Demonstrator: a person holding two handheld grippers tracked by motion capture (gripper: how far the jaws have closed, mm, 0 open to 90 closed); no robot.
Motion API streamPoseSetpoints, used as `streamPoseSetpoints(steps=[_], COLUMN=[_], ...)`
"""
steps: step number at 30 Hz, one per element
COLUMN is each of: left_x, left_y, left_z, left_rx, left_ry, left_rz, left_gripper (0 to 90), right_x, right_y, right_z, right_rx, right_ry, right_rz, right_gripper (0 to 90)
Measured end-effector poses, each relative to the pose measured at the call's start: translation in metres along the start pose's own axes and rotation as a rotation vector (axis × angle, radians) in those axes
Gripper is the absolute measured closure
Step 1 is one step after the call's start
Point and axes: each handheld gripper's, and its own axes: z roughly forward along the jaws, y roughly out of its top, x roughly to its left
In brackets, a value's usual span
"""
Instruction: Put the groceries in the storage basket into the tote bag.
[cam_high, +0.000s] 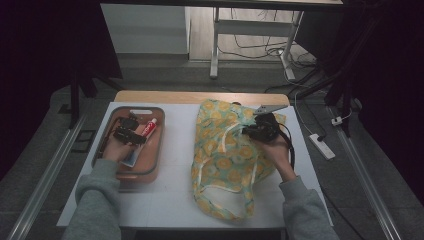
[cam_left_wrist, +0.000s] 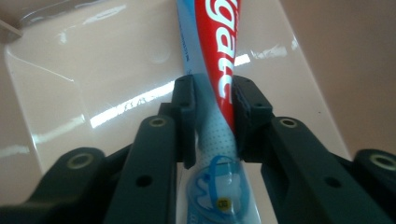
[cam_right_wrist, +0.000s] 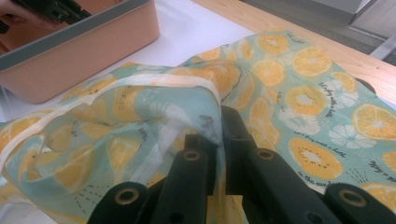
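Peach-pink plastic makes up the bin (cam_high: 150, 172) at the left of the table (cam_high: 175, 200): a shallow rectangular tray with rounded corners, a grey rim and a glossy floor that throws back streaks of light. Inside it lies a toothpaste tube (cam_high: 148, 128), soft and flattened, red along one side with white lettering, pale blue and dotted along the other, and a small tooth drawing near its wide end. The left gripper (cam_high: 131, 134) reaches down into the bin, and in the left gripper view its black jaws stand on either side of the tube (cam_left_wrist: 219, 88), the pads (cam_left_wrist: 187, 112) pressing against both of its edges, so the tube sits clamped between them partway along its length. Bare pink floor (cam_left_wrist: 93, 93) spreads out to both sides of those jaws.

To the right, well apart from the bin, a thin fabric bag (cam_high: 225, 155) lies crumpled on the white tabletop. It is soft cloth, mint green, printed with orange slices and small white flowers, with a pale cream band sewn along its mouth and a loop handle at the near end. The right gripper (cam_high: 255, 131) rests on its upper part, jaws pinched together on a fold of the cream-edged rim (cam_right_wrist: 212, 100), the cloth draping away to either side of them.
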Motion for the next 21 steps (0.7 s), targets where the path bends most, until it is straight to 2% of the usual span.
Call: streamPoseSetpoints(steps=[8,11,15,18,21], left_x=[-0.0044,-0.0092,-0.0097,-0.0093,-0.0032], left_y=[0.0012,0.0016,0.0018,0.0013,0.0003], left_z=[0.0069,0.0085,0.0074,0.0041,0.0012], left_rx=[0.036,0.048,0.048,0.026,0.015], left_ry=[0.027,0.059,0.071,0.076,0.044], left_rz=[0.027,0.053,0.063,0.063,0.038], left_gripper=[60.8,58.3,63.0,71.7,74.0], right_x=[0.0014,0.0019,0.0017,0.0012,0.0004], right_y=[0.0000,-0.0002,-0.0006,-0.0009,-0.0012], right_z=[0.0021,0.0036,0.0036,0.0019,0.0009], right_rx=[0.005,0.009,0.012,0.010,0.006], right_ry=[0.002,0.004,0.003,-0.001,-0.002], right_rz=[-0.004,-0.003,-0.004,0.000,0.001], right_gripper=[89.0,89.0,89.0,89.0,88.9])
